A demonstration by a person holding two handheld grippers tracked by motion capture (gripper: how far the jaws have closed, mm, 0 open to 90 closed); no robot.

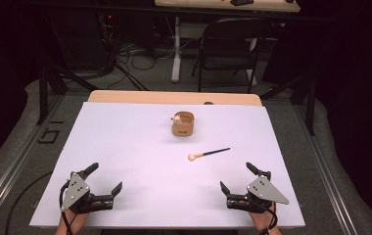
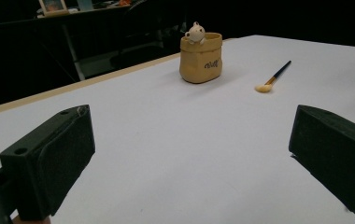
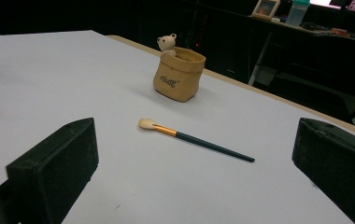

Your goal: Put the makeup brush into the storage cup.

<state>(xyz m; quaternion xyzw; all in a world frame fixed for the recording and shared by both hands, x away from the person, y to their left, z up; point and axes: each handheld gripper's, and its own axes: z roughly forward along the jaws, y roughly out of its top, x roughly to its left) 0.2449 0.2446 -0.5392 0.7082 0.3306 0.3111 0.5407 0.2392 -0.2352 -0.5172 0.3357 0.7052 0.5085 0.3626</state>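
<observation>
Your right gripper (image 1: pixel 235 177) sits lower right of the frame, jaws wide and empty, nearer the brush (image 1: pixel 207 153) than your left gripper (image 1: pixel 106 177), also wide. The brush lies centre-right below the pouch (image 1: pixel 183 123), its long axis running left-right, bristles left.

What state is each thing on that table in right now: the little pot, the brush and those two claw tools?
Pot: upright, open at the top, a small bear figure on its rim.
Brush: lying flat on the white table, apart from the pot, untouched.
Left gripper: open, holding nothing.
Right gripper: open, holding nothing.
</observation>
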